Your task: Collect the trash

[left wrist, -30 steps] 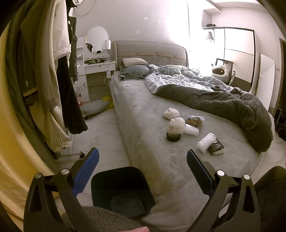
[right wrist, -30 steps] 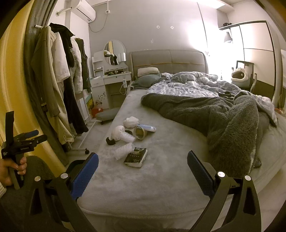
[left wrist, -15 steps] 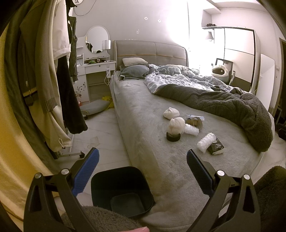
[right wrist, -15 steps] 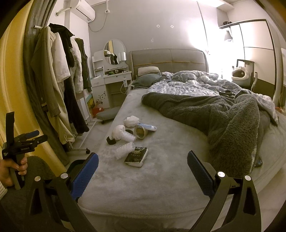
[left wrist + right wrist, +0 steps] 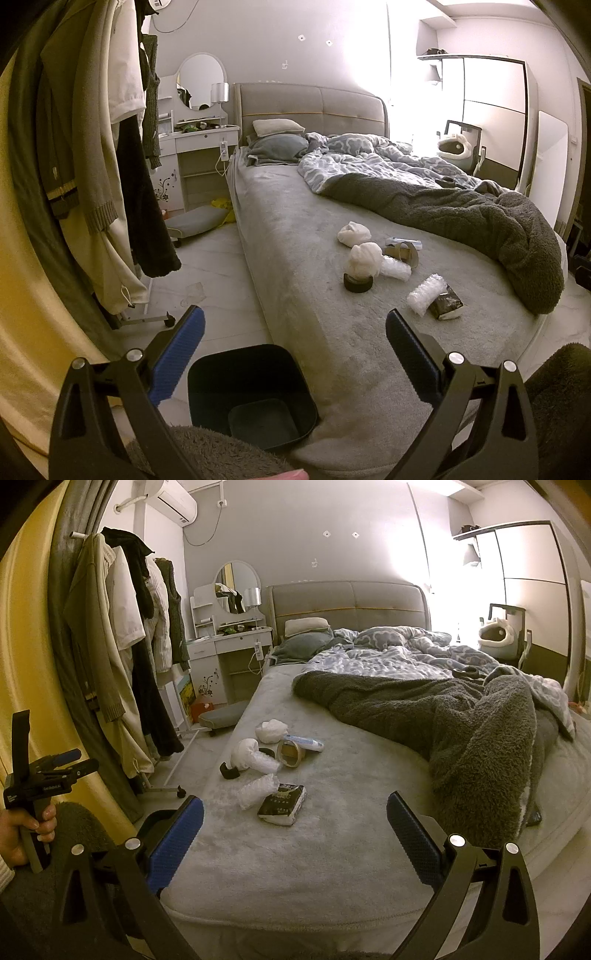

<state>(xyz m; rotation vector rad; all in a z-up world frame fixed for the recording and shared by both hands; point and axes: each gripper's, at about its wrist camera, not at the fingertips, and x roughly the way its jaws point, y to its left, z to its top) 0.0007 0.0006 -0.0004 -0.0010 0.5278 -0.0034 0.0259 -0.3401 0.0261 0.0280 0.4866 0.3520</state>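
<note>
Several pieces of trash lie on the grey bed [image 5: 295, 258]: two white crumpled wads [image 5: 354, 232] [image 5: 365, 258], a black tape roll [image 5: 358, 284], a beige tape roll [image 5: 404, 251], bubble wrap [image 5: 424, 293] and a dark packet [image 5: 445, 306]. The right wrist view shows the packet [image 5: 282, 805], bubble wrap [image 5: 256, 792] and beige tape roll [image 5: 290, 753]. A black bin [image 5: 251, 395] stands on the floor at the bed's corner. My left gripper [image 5: 295, 343] is open and empty above the bin. My right gripper [image 5: 295, 827] is open and empty over the bed's foot.
A clothes rack with hanging coats [image 5: 92, 166] stands at the left. A dark fleece blanket [image 5: 461, 731] covers the bed's right half. A white dressing table [image 5: 199, 155] and a floor cushion [image 5: 195, 221] sit beside the headboard. The left gripper shows at the right wrist view's left edge [image 5: 44, 775].
Both grippers have stayed open. The right gripper has drifted slightly; the left view is unchanged.
</note>
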